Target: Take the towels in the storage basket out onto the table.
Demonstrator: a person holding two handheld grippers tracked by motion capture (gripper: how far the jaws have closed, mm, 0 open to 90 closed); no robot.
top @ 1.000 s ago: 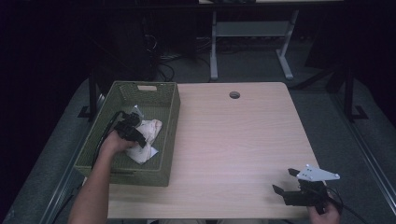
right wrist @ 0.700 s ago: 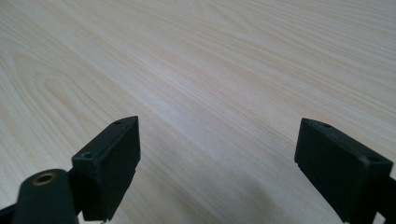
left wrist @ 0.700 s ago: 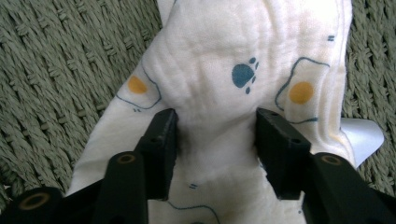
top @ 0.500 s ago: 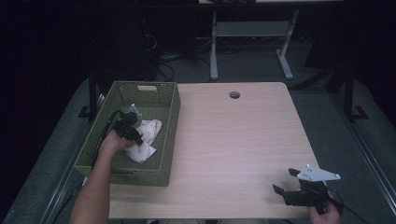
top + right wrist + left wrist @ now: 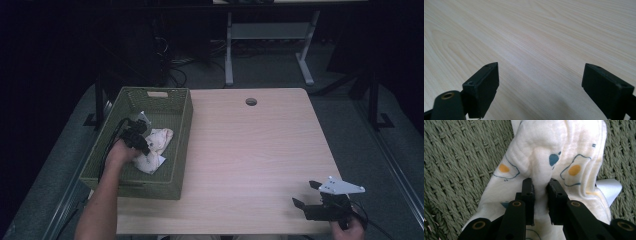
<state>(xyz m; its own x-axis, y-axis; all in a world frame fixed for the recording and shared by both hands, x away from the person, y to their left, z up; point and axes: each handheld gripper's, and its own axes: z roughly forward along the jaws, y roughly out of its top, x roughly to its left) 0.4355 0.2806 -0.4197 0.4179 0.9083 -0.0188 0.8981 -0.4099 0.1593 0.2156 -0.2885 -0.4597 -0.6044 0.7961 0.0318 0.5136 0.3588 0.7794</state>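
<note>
My left hand-held gripper has just been closing and now it's pinching a raised fold of the egg-print cloth, which lies in the green woven basket at the worktop's left. I'd lift straight up and slow so the fold doesn't slip. The right hand-held gripper hangs wide apart over bare worktop, holding nothing.

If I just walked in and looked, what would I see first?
Probably the white cloth with fried-egg pictures, lying in the green woven basket at the table's left side. The left gripper has just closed its jaws on a fold of it. The right gripper waits open over the bare wooden table.
</note>
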